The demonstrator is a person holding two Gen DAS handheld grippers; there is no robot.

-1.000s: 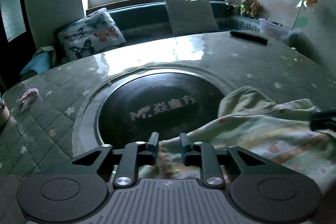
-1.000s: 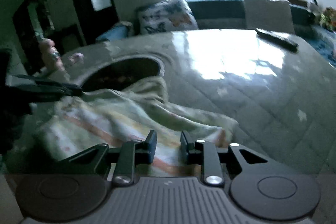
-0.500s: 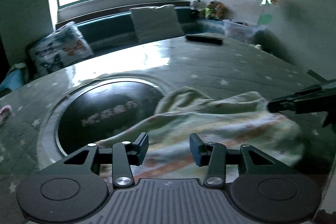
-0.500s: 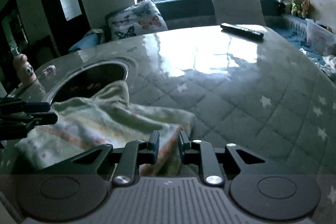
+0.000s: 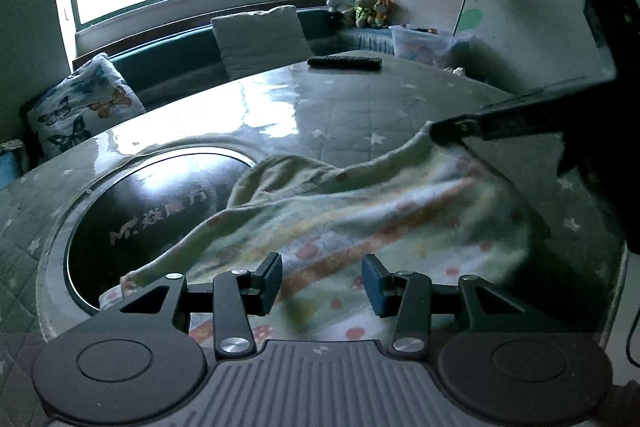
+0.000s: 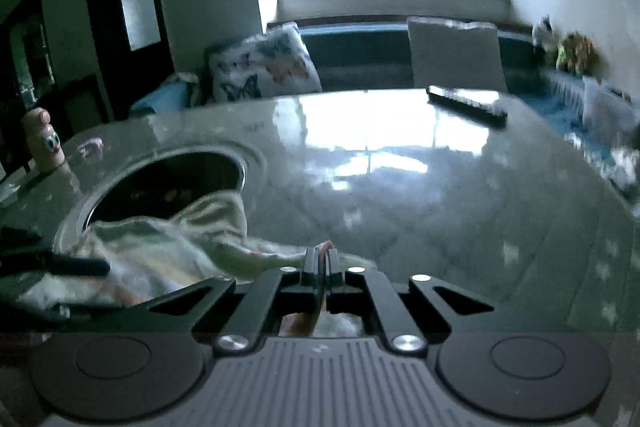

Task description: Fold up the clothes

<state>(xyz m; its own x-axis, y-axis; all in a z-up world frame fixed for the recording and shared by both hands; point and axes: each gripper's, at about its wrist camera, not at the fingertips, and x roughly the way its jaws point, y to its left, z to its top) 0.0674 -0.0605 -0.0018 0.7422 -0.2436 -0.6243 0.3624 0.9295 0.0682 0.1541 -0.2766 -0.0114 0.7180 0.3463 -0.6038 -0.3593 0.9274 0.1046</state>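
Observation:
A pale patterned garment (image 5: 360, 215) with orange and green stripes lies on the round quilted table, partly over the dark round inset (image 5: 152, 203). My left gripper (image 5: 322, 285) is open just above the garment's near edge and holds nothing. My right gripper (image 6: 322, 263) is shut on an edge of the garment (image 6: 168, 251) and lifts that corner; it shows in the left wrist view (image 5: 444, 133) pinching the cloth at the right. The left gripper's fingers (image 6: 76, 265) show at the left of the right wrist view.
A black remote (image 5: 344, 63) lies at the far side of the table (image 5: 360, 107). A small pink figurine (image 6: 42, 143) stands at the table's left edge. Cushions (image 5: 80, 103) and a sofa are behind the table, with soft toys (image 5: 368, 7) on the ledge.
My left gripper has opened and let go of the garment. My right gripper has closed on the garment's edge and raised it.

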